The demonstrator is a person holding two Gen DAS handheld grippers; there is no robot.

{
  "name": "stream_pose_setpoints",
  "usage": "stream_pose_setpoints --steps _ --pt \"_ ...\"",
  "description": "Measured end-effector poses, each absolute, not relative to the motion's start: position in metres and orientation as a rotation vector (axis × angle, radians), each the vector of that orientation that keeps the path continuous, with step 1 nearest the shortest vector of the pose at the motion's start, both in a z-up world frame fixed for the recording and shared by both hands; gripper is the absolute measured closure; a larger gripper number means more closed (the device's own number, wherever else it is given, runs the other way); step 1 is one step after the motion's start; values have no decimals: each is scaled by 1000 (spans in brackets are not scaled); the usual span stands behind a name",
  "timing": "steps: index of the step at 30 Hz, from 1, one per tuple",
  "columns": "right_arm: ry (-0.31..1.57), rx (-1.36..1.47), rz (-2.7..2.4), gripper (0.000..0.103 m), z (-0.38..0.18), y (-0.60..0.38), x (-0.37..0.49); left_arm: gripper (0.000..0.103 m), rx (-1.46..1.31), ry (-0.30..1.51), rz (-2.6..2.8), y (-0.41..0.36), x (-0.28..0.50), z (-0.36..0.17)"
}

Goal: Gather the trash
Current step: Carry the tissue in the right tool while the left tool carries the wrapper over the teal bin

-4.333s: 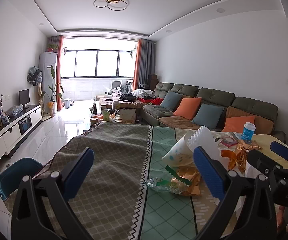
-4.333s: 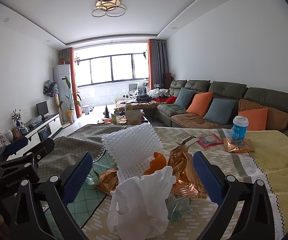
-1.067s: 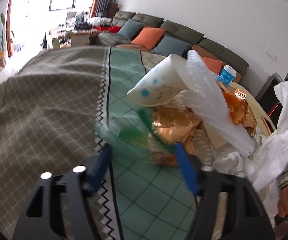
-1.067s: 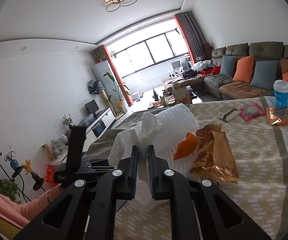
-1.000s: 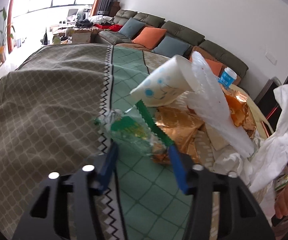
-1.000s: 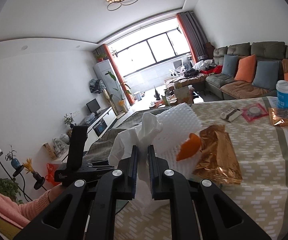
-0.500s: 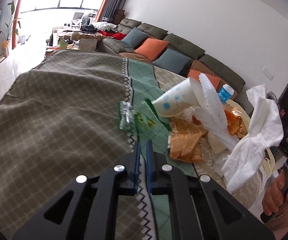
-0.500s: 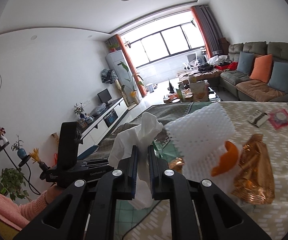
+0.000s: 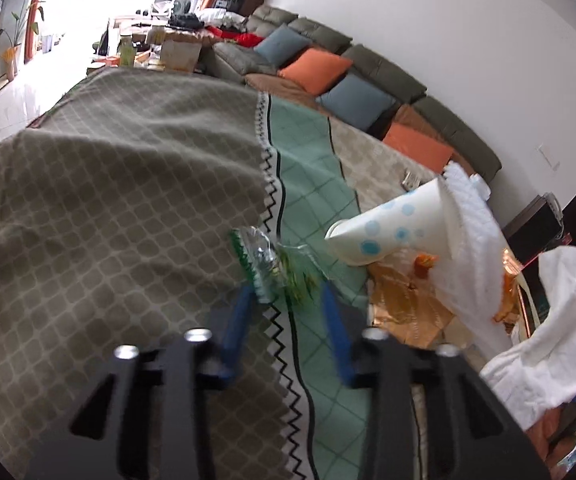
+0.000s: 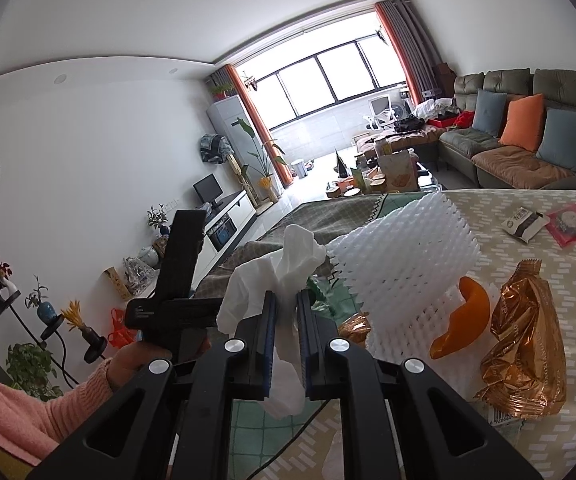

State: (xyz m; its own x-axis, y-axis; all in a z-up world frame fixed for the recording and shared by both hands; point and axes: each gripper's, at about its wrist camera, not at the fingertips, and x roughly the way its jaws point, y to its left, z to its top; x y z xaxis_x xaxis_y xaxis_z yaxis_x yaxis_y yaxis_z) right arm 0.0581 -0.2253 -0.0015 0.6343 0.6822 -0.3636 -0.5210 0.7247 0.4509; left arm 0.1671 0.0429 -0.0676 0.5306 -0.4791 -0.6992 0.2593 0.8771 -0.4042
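1. Two blue fingers (image 9: 236,322) of the left gripper (image 9: 285,300) stand apart in the left wrist view, with a clear green-edged wrapper (image 9: 275,262) between their tips. Motion blur hides whether they touch it. The wrapper sits over the zigzag seam of the tablecloth (image 9: 107,184). To the right a dotted paper cup (image 9: 388,228) lies on its side against a white foam net (image 9: 472,248), above a gold wrapper (image 9: 404,304) on the cloth. A white tissue (image 9: 548,344) hangs at the right edge. A sofa (image 9: 368,64) with orange and blue cushions lines the far wall.

2. In the right wrist view the right gripper (image 10: 285,300) has its fingers pressed together on the tissue (image 10: 283,272), which bunches above them and trails below. Left of it, a hand (image 10: 135,360) in a pink sleeve holds the left gripper's black body. The foam net (image 10: 404,260) stands just right of the tissue, with an orange peel (image 10: 464,320) and a gold wrapper (image 10: 524,348) beside it on the cloth (image 10: 528,248).
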Motion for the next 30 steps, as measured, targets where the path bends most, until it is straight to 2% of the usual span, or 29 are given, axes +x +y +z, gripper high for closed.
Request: stream_pose_setpoints --steps 1,2,10,11,13,15,18,20,22,23,24,25,26,30 --pt "549 321 702 91 -2 -225 60 91 -264 913 -447 44 165 -69" --pt "554 323 706 91 -1 -225 62 98 -270 912 -451 45 164 -70" --pt "550 294 734 91 5 -205 72 97 -301 843 -460 65 142 -63" --pt "545 295 736 91 7 -204 73 93 -298 840 -459 65 142 -61" --pt "541 295 732 91 7 -204 74 63 -279 832 -460 61 146 -57" --pt "543 302 728 91 5 -207 74 55 -244 816 -454 55 153 -51" --pt "549 314 715 90 2 -211 75 55 -209 852 -463 42 174 -53" --pt "552 318 710 90 1 -213 75 56 -182 884 -454 34 188 -57" --pt "554 319 703 90 0 -216 75 69 -177 935 -468 28 201 -66" --pt "555 322 700 90 0 -217 76 70 -172 942 -467 26 204 -69" --pt "555 327 697 90 -1 -218 76 76 -164 938 -465 26 204 -69" --pt "557 329 695 90 -1 -218 75 90 -169 947 -474 27 206 -69" --pt "558 332 693 89 -2 -219 76 94 -182 956 -486 28 207 -70" --pt "563 338 695 90 -5 -219 79 95 -174 926 -470 29 199 -71"
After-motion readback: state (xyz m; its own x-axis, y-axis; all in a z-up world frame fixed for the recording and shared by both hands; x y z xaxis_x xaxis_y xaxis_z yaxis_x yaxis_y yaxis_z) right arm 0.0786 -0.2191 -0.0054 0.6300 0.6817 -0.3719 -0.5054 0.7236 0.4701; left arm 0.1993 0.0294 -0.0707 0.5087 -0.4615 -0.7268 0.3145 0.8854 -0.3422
